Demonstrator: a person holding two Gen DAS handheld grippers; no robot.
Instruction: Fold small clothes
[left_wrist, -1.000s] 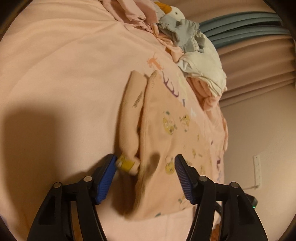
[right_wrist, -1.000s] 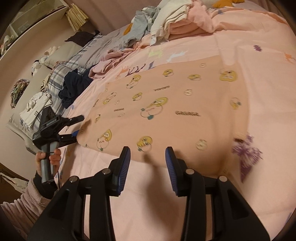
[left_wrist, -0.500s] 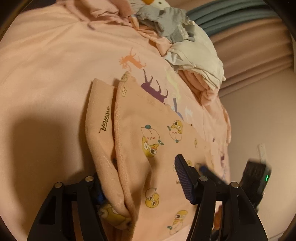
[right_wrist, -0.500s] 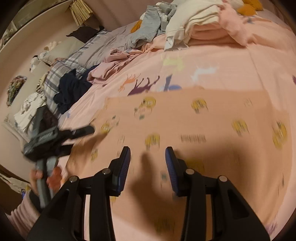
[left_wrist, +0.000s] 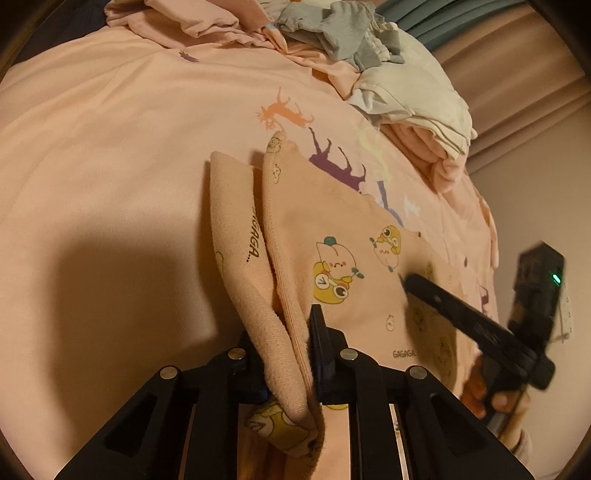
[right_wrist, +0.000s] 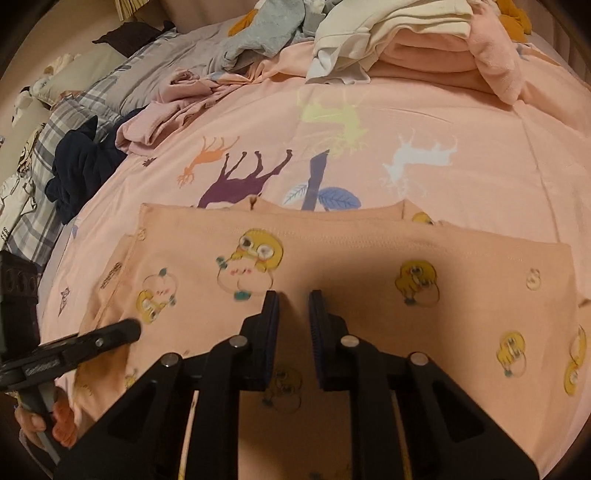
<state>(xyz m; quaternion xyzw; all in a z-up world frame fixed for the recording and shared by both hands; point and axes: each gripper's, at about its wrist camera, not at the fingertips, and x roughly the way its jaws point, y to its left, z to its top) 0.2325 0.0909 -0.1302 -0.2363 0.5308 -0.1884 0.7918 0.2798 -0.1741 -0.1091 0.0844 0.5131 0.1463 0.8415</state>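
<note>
Both grippers just closed — left gripper (left_wrist: 288, 354) tilted down, clamping garment (left_wrist: 332, 221); right gripper (right_wrist: 293, 314) narrowed, gripping nothing.

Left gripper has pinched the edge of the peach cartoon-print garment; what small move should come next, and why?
Probably bring the right gripper down to pinch the peach garment. The left gripper, jaws just closed, clamps the bunched edge; the right's jaws, also just closing, show a gap with no cloth visibly caught, so lifting would be one-sided.

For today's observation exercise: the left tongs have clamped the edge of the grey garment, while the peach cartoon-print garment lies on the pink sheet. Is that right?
Not quite. The left wrist view shows the left tongs clamped on the peach cartoon-print garment itself, which lies on the pink sheet. The grey garment sits untouched in the far pile.
</note>
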